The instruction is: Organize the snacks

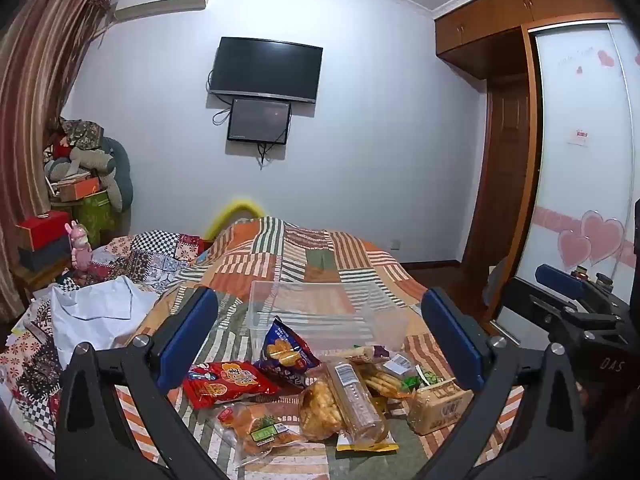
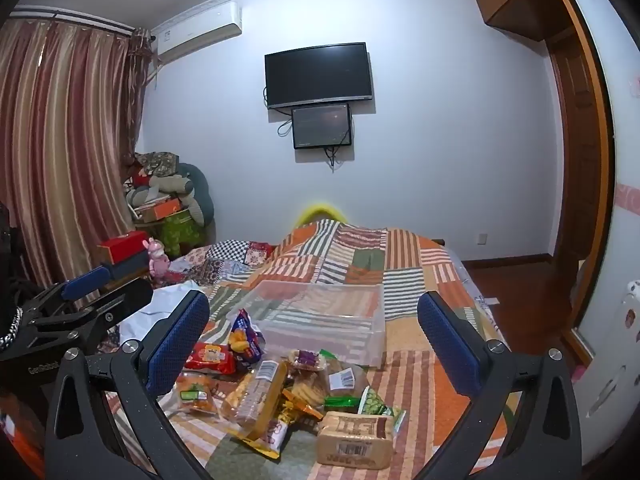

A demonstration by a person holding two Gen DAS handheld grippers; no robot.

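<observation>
snacks (image 1: 304,384) piled on bed; left hand-held gripper (image 1: 320,336), right hand-held gripper (image 2: 312,344) hover above, tilted slightly down, jaws wide, empty.

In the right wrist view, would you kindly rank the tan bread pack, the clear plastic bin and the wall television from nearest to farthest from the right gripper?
1. Tan bread pack: lowest in view, just below the open right gripper.
2. Clear plastic bin: farther up the bed, behind the snack pile.
3. Television: on the far wall.

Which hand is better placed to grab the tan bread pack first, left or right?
Right. The tan bread pack lies between the open right tongs. For the left tongs, also open, it sits off by the right finger.
</observation>
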